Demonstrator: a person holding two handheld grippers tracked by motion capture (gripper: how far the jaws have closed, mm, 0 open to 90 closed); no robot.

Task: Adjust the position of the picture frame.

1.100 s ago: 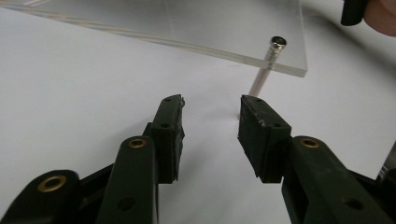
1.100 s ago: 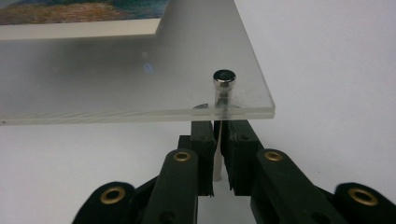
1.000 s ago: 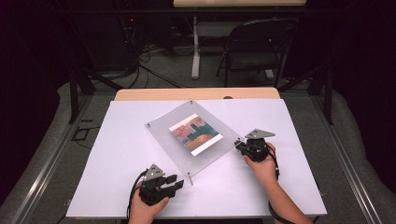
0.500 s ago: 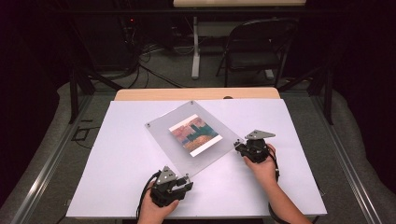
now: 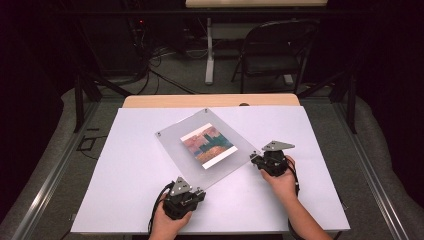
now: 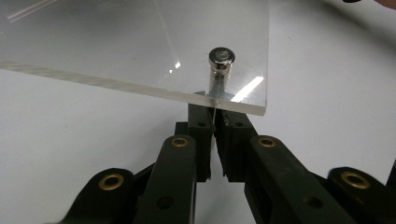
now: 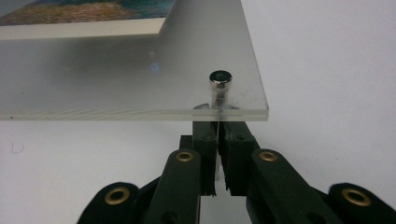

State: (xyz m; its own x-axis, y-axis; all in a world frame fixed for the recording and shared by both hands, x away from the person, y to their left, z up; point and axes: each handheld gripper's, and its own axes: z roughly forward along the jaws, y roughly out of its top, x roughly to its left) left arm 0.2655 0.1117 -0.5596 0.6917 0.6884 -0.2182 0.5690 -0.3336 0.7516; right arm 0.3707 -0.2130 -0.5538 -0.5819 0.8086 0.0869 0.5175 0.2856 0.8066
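Clear acrylic picture frame [image 5: 205,150], two sheets sandwiching a colourful print [image 5: 207,145], lies skewed on the white bench [image 5: 125,185], roughly mid-bench, near corners pointing at each hand.

Right claw [image 5: 256,159]: jaws shut under the frame's right-hand corner, apparently pinching the shaft of the small silver standoff bolt [image 7: 220,78] beneath the sheets. My read: it pins that corner so the frame can't swing while the other side is worked.

Left claw [image 5: 199,191]: at the near corner, jaws drawn in around the second silver standoff bolt [image 6: 221,56] from below. A thin gap shows between the pads in the left gripper view; I judge it gripping the shaft, can't be certain how firmly.

Coming in low at the edge makes sense: bolt heads sit on top, shafts are reachable only under the sheet.

Versus a second ago: the left hand has moved in from short of the corner to right at it, and its jaws have just been closing with the bolt shaft between them. Right hand and frame unchanged.
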